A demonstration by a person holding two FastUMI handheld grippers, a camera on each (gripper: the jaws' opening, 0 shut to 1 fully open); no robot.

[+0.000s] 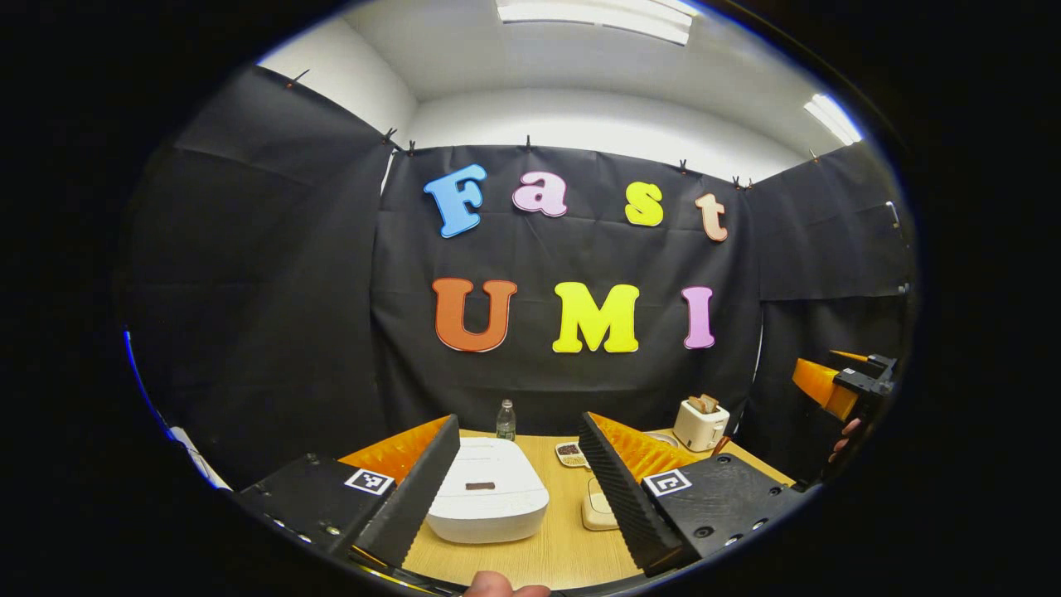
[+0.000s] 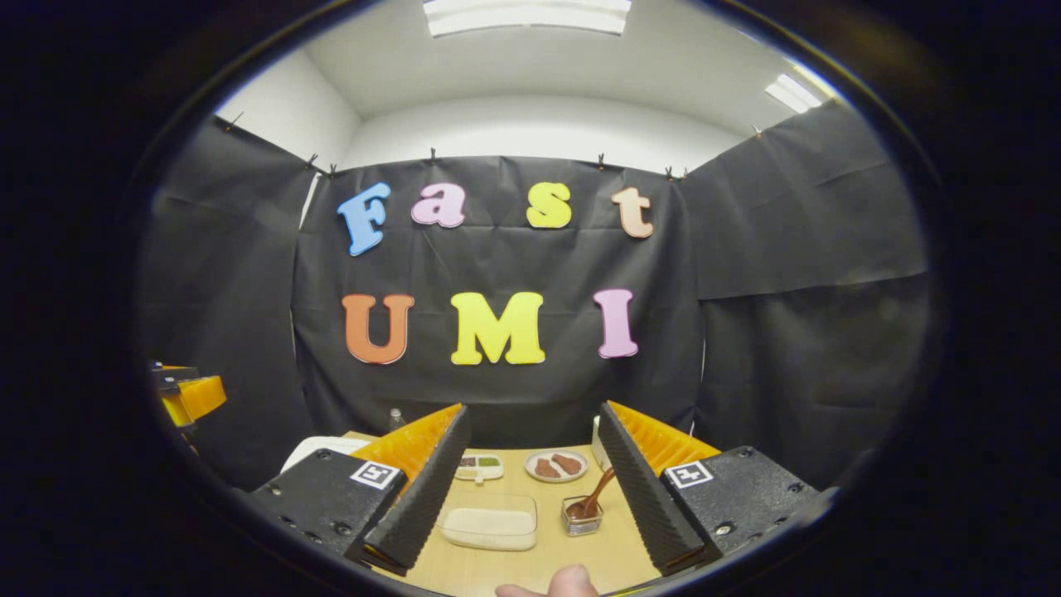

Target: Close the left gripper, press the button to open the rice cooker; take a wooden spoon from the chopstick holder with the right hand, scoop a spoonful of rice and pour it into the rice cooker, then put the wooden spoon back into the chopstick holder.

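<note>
Starting out, we squeeze the left gripper point(image 1: 518, 481) jaws, now spread wide, before pushing the rice cooker point(image 1: 487, 491) button; right gripper point(image 2: 535, 485) jaws are spread too.

Booth was enclosed by black cloth point(image 1: 572, 332) hung on three sides, clipped along its top edge. Above the cloth, a white wall point(image 1: 597, 124) and white ceiling point(image 2: 530, 66) were visible. Ceiling light panels point(image 1: 597, 16) were lit, with another point(image 1: 833, 118) off to the side. A light wooden table point(image 2: 497, 572) stood in front of the back cloth.
</note>
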